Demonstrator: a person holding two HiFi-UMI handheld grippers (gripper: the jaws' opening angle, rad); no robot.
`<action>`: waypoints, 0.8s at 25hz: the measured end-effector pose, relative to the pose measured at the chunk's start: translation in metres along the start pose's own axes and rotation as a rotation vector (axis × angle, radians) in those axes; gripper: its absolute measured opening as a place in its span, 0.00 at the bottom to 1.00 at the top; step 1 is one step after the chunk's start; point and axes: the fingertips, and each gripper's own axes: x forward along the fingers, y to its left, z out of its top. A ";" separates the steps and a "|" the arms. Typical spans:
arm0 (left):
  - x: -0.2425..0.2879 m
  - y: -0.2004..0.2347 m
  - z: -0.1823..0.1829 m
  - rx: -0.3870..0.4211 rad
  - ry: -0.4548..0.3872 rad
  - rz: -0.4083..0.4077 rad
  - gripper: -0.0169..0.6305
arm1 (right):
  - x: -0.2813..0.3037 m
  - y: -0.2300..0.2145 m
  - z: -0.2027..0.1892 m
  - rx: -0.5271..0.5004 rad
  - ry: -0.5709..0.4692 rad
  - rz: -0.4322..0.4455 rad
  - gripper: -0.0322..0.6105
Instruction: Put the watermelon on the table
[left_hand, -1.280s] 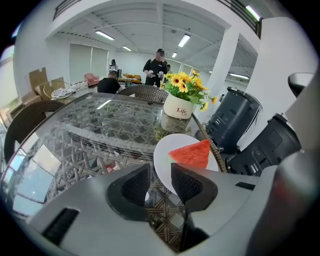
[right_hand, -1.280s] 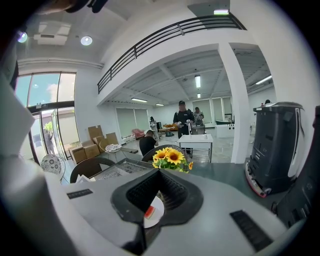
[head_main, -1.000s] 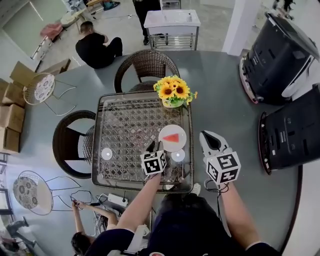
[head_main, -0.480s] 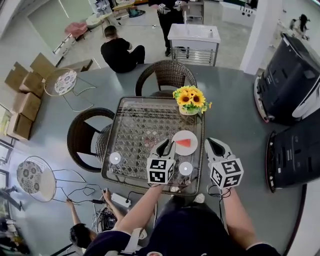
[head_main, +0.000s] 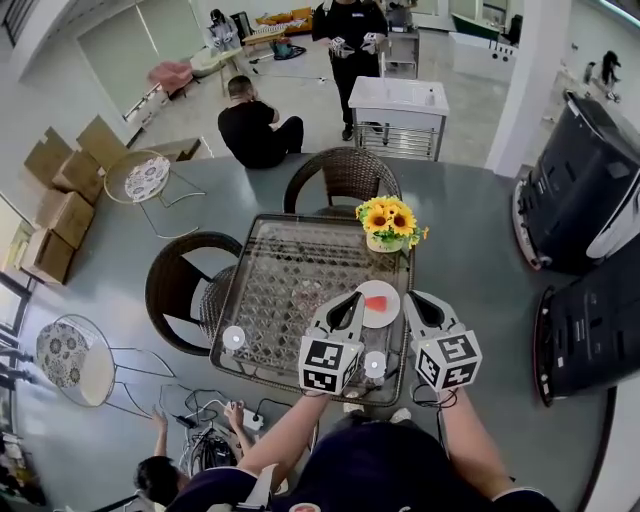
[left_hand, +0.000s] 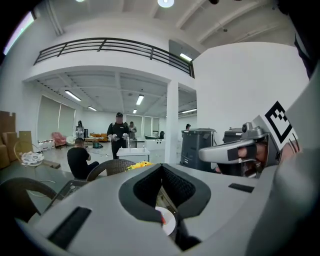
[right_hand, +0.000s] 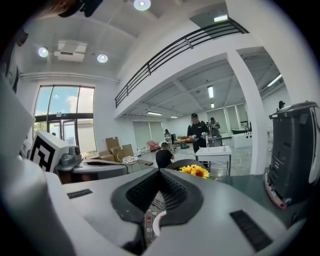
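Floor (head_main: 470, 230): smooth grey, paler towards 12 o'clock
Table (head_main: 290, 270): glass top over woven lattice, at the centre of the head view
Wicker chairs: dark, one at 12 o'clock (head_main: 343, 172), one at 9 o'clock (head_main: 180, 272)
Wire chairs: pale, at 10 o'clock (head_main: 142, 180) and 8 o'clock (head_main: 65, 355)
Cardboard boxes (head_main: 60, 195): stacked at 10 o'clock
White cart (head_main: 400, 102): 12 o'clock
Column (head_main: 535, 60): white, 1 o'clock
Dark bulky units (head_main: 580, 150): 3 o'clock
Windows (right_hand: 62, 117): tall, daylight
Balcony railing (left_hand: 110, 47): dark, upper level
Ceiling lamps (right_hand: 142, 4): round, lit
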 end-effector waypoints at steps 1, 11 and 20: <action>-0.002 -0.003 0.005 -0.002 -0.012 -0.010 0.04 | 0.000 0.003 0.003 -0.003 -0.006 0.005 0.05; -0.015 -0.021 0.041 -0.076 -0.106 -0.120 0.04 | -0.002 0.024 0.032 -0.030 -0.075 0.039 0.05; -0.013 -0.022 0.045 -0.070 -0.101 -0.157 0.04 | -0.003 0.027 0.043 -0.032 -0.104 0.026 0.05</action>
